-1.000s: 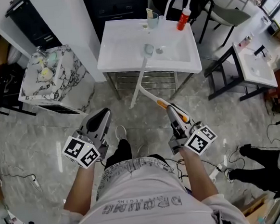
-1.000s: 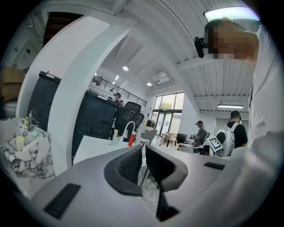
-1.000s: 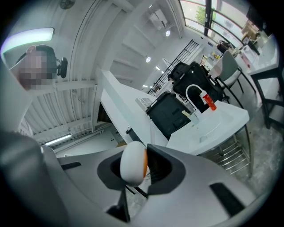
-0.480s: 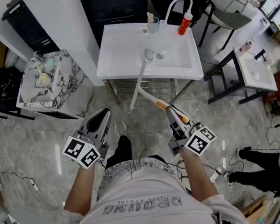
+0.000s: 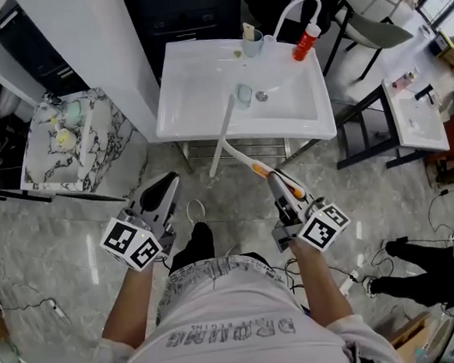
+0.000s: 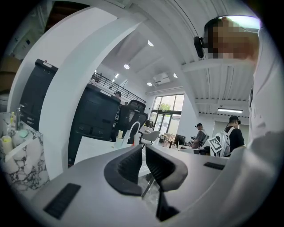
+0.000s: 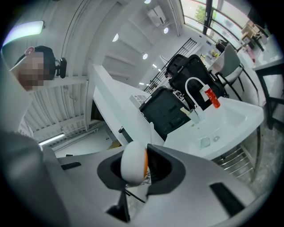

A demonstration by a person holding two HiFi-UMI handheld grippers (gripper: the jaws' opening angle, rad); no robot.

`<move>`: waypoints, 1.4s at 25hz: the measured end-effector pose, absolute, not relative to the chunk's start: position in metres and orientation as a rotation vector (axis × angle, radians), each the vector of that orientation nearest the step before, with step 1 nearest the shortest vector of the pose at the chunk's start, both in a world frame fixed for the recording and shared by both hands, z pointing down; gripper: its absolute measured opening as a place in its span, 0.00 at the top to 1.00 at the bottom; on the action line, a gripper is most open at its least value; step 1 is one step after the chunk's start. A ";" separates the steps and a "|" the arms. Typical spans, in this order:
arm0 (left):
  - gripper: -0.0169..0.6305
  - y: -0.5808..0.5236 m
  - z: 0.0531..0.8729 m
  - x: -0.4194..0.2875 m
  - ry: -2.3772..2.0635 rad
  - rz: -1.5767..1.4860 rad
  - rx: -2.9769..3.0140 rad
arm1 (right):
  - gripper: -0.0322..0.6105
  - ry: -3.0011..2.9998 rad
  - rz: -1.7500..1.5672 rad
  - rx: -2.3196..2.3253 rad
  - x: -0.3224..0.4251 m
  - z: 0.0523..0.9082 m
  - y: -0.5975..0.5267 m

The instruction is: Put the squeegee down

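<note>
2 forearms [image 5: 131, 302] reach forward (both level): right gripper [image 5: 278, 182] pinches squeegee [image 5: 241, 158]; left gripper [image 5: 165, 186] closed, empty.

A glossy grey marbled floor [image 5: 67, 236] fills the view from above. A white washbasin [image 5: 196, 85] stands on a metal rack [image 5: 236, 146] against a dark cabinet [image 5: 190, 7]. To its left is a broad white pillar [image 5: 90, 39], then a low marble-patterned unit [image 5: 42, 164]. To the right, a black frame [image 5: 359, 123] carries a second white basin [image 5: 418, 119], near a grey chair [image 5: 379, 24]. Tall windows [image 6: 166, 117] and round ceiling lights [image 6: 127, 66] brighten the far end.
</note>
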State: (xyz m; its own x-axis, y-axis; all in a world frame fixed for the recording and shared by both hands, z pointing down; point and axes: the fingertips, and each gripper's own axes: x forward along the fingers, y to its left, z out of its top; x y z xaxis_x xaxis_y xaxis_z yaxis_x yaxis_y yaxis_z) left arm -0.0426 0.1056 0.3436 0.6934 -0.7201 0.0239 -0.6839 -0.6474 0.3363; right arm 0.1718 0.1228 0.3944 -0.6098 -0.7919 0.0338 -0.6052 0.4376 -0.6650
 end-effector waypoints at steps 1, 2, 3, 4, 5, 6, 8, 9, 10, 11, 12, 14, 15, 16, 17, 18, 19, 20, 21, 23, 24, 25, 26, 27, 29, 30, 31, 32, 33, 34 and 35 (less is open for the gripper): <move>0.91 0.098 0.344 -0.045 -1.103 -0.159 2.584 | 0.85 2.410 -0.947 -1.209 0.169 0.395 0.116; 0.91 0.091 0.345 -0.047 -1.100 -0.158 2.582 | 0.85 2.409 -0.954 -1.213 0.167 0.397 0.109; 0.91 0.085 0.346 -0.049 -1.098 -0.157 2.580 | 0.85 2.408 -0.961 -1.216 0.164 0.398 0.103; 0.91 0.079 0.348 -0.052 -1.096 -0.156 2.578 | 0.85 2.408 -0.968 -1.218 0.160 0.399 0.097; 0.91 0.073 0.350 -0.056 -1.096 -0.155 2.575 | 0.85 2.409 -0.974 -1.220 0.157 0.401 0.091; 0.91 0.066 0.351 -0.059 -1.096 -0.155 2.572 | 0.85 2.412 -0.978 -1.221 0.153 0.402 0.085; 0.91 0.053 0.354 -0.066 -1.097 -0.158 2.564 | 0.85 2.420 -0.985 -1.224 0.146 0.403 0.072; 0.91 0.046 0.356 -0.068 -1.097 -0.160 2.560 | 0.85 2.423 -0.988 -1.226 0.143 0.404 0.065; 0.91 0.038 0.357 -0.071 -1.097 -0.161 2.555 | 0.85 2.425 -0.993 -1.228 0.140 0.405 0.058; 0.91 0.031 0.358 -0.074 -1.097 -0.162 2.552 | 0.85 2.425 -0.998 -1.231 0.138 0.405 0.051; 0.91 0.024 0.359 -0.076 -1.096 -0.162 2.548 | 0.85 2.425 -1.004 -1.234 0.136 0.406 0.045; 0.91 0.012 0.360 -0.080 -1.090 -0.161 2.544 | 0.85 2.425 -1.014 -1.241 0.131 0.407 0.033; 0.91 0.006 0.361 -0.082 -1.086 -0.160 2.542 | 0.85 2.425 -1.019 -1.245 0.129 0.409 0.027; 0.91 0.000 0.361 -0.085 -1.081 -0.158 2.541 | 0.85 2.425 -1.024 -1.249 0.126 0.410 0.021; 0.91 -0.006 0.362 -0.087 -1.076 -0.156 2.540 | 0.85 2.425 -1.029 -1.253 0.123 0.411 0.015; 0.91 -0.012 0.363 -0.090 -1.072 -0.153 2.539 | 0.85 2.425 -1.035 -1.257 0.120 0.413 0.010; 0.91 -0.018 0.364 -0.092 -1.068 -0.150 2.538 | 0.85 2.424 -1.040 -1.261 0.117 0.414 0.004; 0.91 -0.025 0.365 -0.095 -1.065 -0.149 2.537 | 0.85 2.422 -1.045 -1.265 0.115 0.414 -0.002; 0.91 -0.031 0.365 -0.098 -1.062 -0.150 2.535 | 0.85 2.419 -1.052 -1.269 0.112 0.415 -0.008; 0.91 -0.044 0.366 -0.104 -1.052 -0.153 2.536 | 0.85 2.408 -1.070 -1.277 0.106 0.417 -0.020; 0.91 -0.049 0.367 -0.107 -1.046 -0.153 2.537 | 0.85 2.402 -1.080 -1.281 0.104 0.419 -0.025; 0.91 -0.055 0.368 -0.110 -1.041 -0.151 2.538 | 0.85 2.397 -1.089 -1.284 0.101 0.420 -0.031; 0.91 -0.061 0.368 -0.113 -1.037 -0.148 2.539 | 0.85 2.395 -1.096 -1.288 0.098 0.421 -0.036; 0.91 -0.066 0.369 -0.115 -1.032 -0.146 2.538 | 0.85 2.394 -1.101 -1.292 0.095 0.421 -0.041; 0.91 -0.077 0.370 -0.121 -1.022 -0.144 2.533 | 0.85 2.395 -1.108 -1.301 0.090 0.422 -0.052; 0.91 -0.082 0.371 -0.124 -1.014 -0.145 2.533 | 0.85 2.396 -1.112 -1.305 0.087 0.423 -0.057; 0.91 -0.086 0.372 -0.127 -1.006 -0.145 2.535 | 0.85 2.395 -1.117 -1.309 0.085 0.424 -0.061; 0.91 -0.090 0.373 -0.129 -1.000 -0.142 2.537 | 0.85 2.394 -1.124 -1.312 0.082 0.426 -0.066; 0.91 -0.095 0.373 -0.131 -0.995 -0.134 2.536 | 0.85 2.392 -1.134 -1.314 0.080 0.427 -0.070; 0.91 -0.098 0.373 -0.132 -0.991 -0.127 2.536 | 0.85 2.389 -1.145 -1.315 0.078 0.429 -0.074; 0.91 -0.102 0.373 -0.134 -0.986 -0.123 2.536 | 0.85 2.385 -1.157 -1.315 0.077 0.431 -0.078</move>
State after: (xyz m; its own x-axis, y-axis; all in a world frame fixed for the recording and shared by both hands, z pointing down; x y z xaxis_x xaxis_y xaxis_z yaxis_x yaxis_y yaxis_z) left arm -0.1336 -0.1016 0.3732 0.7450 -0.6637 0.0666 -0.6271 -0.6629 0.4092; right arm 0.0768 -0.0776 0.4309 -0.5918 -0.7813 0.1986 -0.6395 0.3050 -0.7057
